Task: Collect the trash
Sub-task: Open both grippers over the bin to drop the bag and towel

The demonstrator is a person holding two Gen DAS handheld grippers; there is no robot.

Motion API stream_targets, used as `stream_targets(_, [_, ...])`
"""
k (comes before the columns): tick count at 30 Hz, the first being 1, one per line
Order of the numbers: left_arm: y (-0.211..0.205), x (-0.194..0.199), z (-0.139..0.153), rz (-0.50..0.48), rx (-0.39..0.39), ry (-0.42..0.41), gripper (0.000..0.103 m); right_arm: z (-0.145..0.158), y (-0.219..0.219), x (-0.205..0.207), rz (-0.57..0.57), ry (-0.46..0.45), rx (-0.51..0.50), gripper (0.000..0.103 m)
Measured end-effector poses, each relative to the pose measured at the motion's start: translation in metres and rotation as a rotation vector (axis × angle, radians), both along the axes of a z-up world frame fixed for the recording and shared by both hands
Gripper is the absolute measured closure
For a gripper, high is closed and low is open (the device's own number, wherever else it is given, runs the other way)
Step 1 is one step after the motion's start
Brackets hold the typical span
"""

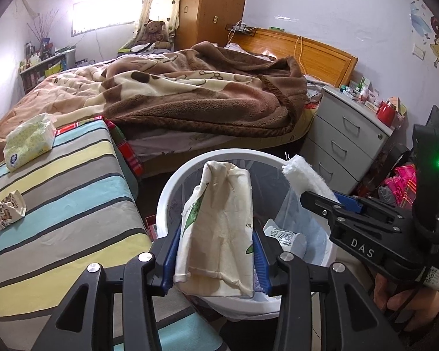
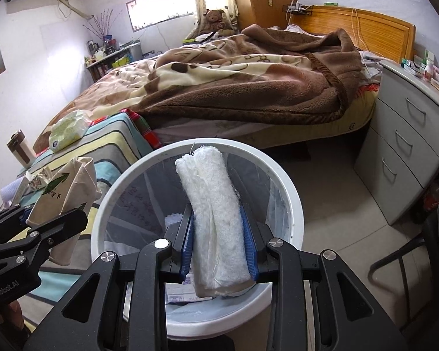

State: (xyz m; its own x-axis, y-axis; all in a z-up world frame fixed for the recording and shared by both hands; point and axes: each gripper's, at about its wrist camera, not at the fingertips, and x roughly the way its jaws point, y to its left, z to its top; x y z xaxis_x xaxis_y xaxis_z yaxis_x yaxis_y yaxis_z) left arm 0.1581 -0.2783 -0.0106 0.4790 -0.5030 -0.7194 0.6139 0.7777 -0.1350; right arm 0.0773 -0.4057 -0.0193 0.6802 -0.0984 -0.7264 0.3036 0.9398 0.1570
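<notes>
I hold my left tool (image 1: 216, 251) clamped on a crumpled paper bag (image 1: 219, 228) and my right tool (image 2: 219, 251) on a white rag (image 2: 213, 222), both over the bin (image 2: 292, 204), so next I release them.

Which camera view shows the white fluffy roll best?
The right wrist view: the white fluffy roll fills the centre, clamped in the right gripper over the bin. The left wrist view shows only its upper end, beyond that gripper's fingers.
</notes>
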Motion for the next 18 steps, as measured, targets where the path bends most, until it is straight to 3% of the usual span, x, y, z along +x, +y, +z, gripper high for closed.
stream_targets(5, [-0.004,0.003,-0.003,-0.011,-0.015,0.015,0.054,-0.002,-0.002,0.001,-0.015,0.012,-0.002,0.070])
stream_targets(8, [-0.003,0.004,-0.003,-0.007,-0.023,0.020,0.050,-0.002,-0.003,0.001,-0.022,0.014,-0.006,0.064])
stream_targets(10, [-0.001,0.004,-0.002,-0.003,-0.033,0.017,0.047,-0.001,-0.003,0.001,-0.024,0.010,-0.011,0.049])
stream_targets(12, [0.001,0.005,-0.002,0.007,-0.034,0.019,0.037,-0.001,-0.003,0.000,-0.025,0.007,-0.015,0.043])
stream_targets(18, [0.014,0.005,0.002,0.038,-0.049,0.019,0.034,0.001,0.001,0.001,-0.020,-0.001,-0.010,0.043])
